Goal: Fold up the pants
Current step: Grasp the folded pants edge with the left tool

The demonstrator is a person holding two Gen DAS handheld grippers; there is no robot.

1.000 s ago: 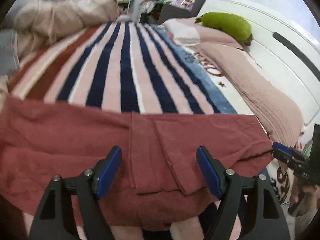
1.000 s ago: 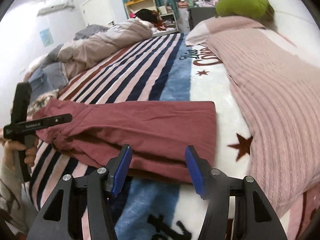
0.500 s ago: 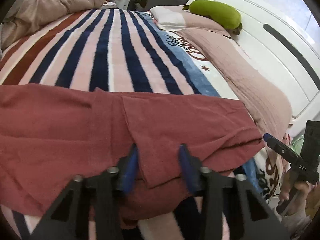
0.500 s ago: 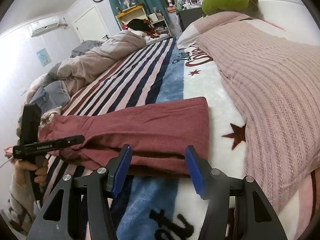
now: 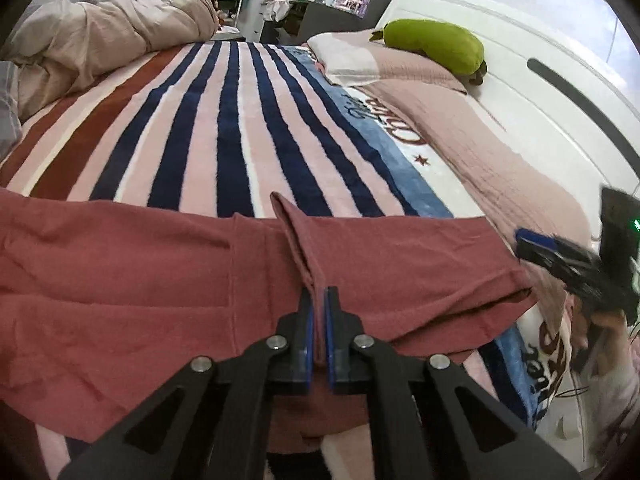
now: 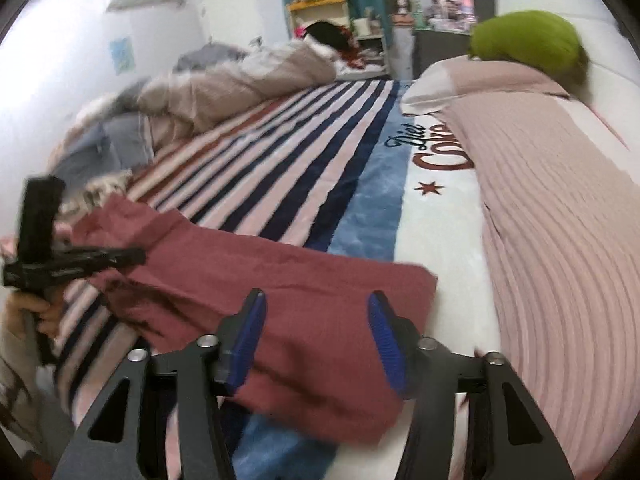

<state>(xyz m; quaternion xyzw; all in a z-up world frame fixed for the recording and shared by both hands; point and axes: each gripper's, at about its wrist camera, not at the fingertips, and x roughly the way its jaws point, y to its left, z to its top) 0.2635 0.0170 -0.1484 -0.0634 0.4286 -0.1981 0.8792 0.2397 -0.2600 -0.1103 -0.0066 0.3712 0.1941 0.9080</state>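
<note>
The left gripper (image 5: 319, 334) is pinched tight on a raised fold of the red pants (image 5: 120, 280). The right gripper (image 6: 316, 344) is closing, its blue pads straddling the pants' end without pressing it. Beyond, the pants stretch across the striped blanket (image 5: 224, 120).

Pants (image 5: 120, 280): plain brick red throughout, no print. Blanket (image 5: 224, 128): navy and pale pink stripes with rust-red stripes at one side, then a light blue band and a white panel carrying dark red lettering and a star. Gripper pads (image 6: 252, 340): blue on black frames; cushion (image 5: 436, 44): lime green; ribbed cover (image 6: 560, 240): dusty pink.
</note>
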